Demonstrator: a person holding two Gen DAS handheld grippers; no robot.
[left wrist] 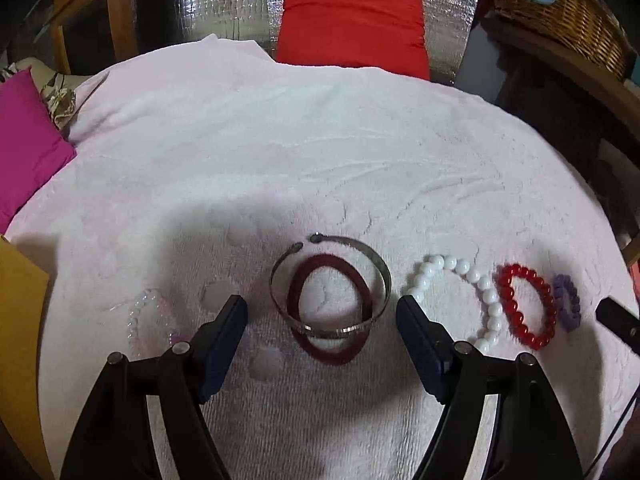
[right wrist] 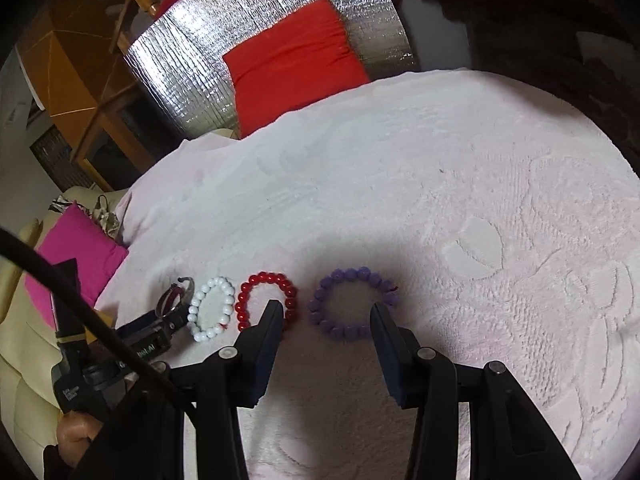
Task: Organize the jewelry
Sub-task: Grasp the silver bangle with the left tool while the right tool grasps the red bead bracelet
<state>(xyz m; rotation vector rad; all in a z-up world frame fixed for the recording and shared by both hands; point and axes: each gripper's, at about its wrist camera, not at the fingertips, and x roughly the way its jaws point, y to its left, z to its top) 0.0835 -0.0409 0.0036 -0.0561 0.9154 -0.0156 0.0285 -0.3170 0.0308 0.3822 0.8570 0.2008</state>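
Bracelets lie in a row on a pale pink towel (left wrist: pixel 280 152). In the left wrist view my left gripper (left wrist: pixel 322 306) is open, its fingers either side of a silver cuff (left wrist: pixel 384 268) that overlaps a dark red ring (left wrist: pixel 332 354). A clear bead bracelet (left wrist: pixel 138 316) lies to its left. To the right lie a white bead bracelet (left wrist: pixel 486 294), a red bead bracelet (left wrist: pixel 512 312) and a purple one (left wrist: pixel 568 300). In the right wrist view my right gripper (right wrist: pixel 326 312) is open just before the purple bracelet (right wrist: pixel 340 332), with the red (right wrist: pixel 244 304) and white (right wrist: pixel 196 312) bracelets to its left.
A red cushion (left wrist: pixel 352 20) and silver foil mat (left wrist: pixel 224 0) lie beyond the towel. A magenta cushion (left wrist: pixel 24 140) lies at the left, a wicker basket (left wrist: pixel 560 12) at the far right. Wooden furniture (right wrist: pixel 80 80) stands behind.
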